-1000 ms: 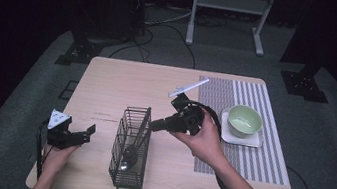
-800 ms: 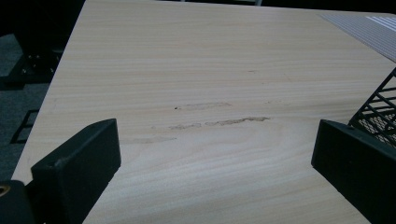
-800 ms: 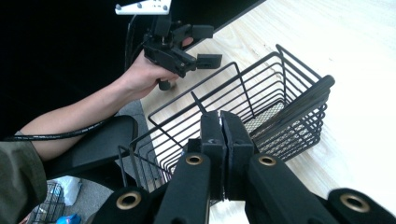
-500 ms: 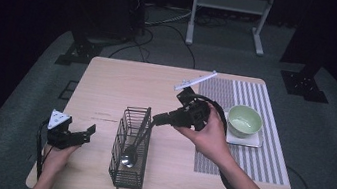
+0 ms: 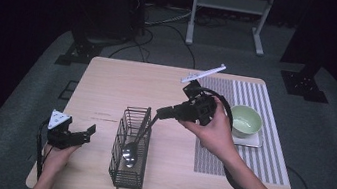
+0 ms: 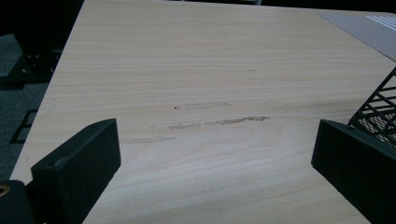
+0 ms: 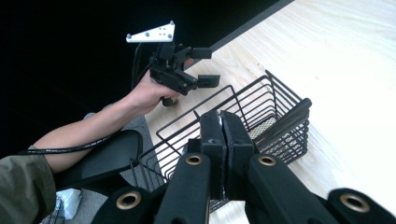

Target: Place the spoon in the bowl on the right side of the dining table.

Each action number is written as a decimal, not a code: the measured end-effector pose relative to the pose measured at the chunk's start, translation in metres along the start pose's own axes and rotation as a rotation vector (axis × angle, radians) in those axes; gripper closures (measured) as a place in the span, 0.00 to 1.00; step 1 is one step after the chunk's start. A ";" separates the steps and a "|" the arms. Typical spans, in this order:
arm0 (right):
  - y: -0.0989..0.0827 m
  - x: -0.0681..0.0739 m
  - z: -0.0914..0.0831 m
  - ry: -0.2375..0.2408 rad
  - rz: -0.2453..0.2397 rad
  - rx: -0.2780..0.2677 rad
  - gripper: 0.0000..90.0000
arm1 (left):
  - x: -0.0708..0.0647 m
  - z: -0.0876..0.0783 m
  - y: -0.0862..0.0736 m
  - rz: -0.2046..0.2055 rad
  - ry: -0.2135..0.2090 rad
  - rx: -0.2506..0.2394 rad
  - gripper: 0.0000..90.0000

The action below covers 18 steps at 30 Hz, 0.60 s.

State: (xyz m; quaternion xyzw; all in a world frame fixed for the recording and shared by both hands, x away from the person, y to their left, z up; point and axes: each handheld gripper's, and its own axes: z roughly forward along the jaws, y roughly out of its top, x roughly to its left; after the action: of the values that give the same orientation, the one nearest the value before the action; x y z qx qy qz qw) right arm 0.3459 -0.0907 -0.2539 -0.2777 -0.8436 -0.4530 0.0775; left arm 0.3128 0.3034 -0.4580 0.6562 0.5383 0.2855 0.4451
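Wire basket could tip if the right gripper, jaws clamped on the spoon, snags it; left gripper idles open.

Your high view looks forward and down from above your side of the desk, far enough back to take in the whole top, the floor around it and both your forearms. Your left gripper view sits low and close over the desk, looking along its two black fingers, with the corner of the wire basket at its right edge. Your right gripper view looks steeply down along its own fingers onto the basket, and back toward your left hand. All three views share the basket and the desk around it.
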 end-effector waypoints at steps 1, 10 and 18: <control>0.001 0.000 -0.002 0.002 0.001 -0.003 0.99 | 0.000 0.000 0.000 -0.001 0.000 0.000 0.00; 0.005 0.002 -0.013 -0.002 0.001 -0.018 0.99 | 0.000 0.001 0.000 -0.003 0.000 0.002 0.00; 0.008 0.004 -0.022 -0.005 -0.001 -0.035 0.99 | 0.000 0.000 0.000 -0.003 0.002 0.003 0.00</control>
State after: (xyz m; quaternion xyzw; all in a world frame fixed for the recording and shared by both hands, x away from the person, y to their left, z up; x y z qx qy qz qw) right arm 0.3447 -0.1035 -0.2336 -0.2795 -0.8359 -0.4671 0.0704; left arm 0.3130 0.3031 -0.4583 0.6558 0.5399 0.2849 0.4440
